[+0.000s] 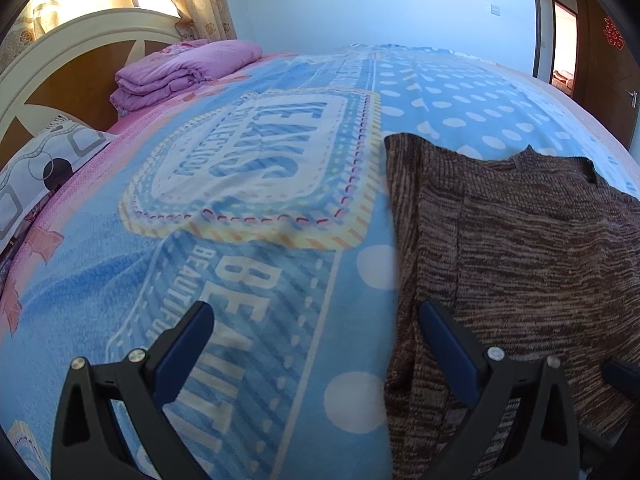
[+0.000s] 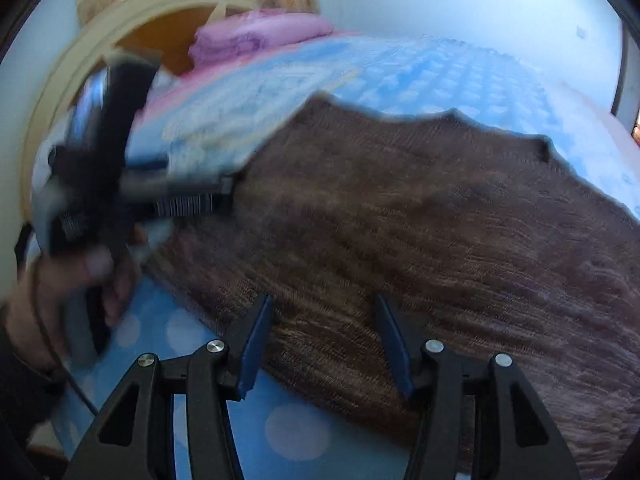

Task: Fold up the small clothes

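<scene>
Left wrist: brown knit garment (image 1: 520,248) collar faces away.

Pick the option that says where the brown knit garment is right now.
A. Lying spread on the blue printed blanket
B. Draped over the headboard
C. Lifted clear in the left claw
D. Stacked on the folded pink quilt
A: the brown knit garment lies flat on the blue blanket, while the left claw and right claw are both open and hold nothing.

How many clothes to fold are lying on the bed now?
1: a brown knit garment spread on the blue blanket, on its right part. The folded pink quilt near the headboard is bedding. More may lie outside the views.
</scene>
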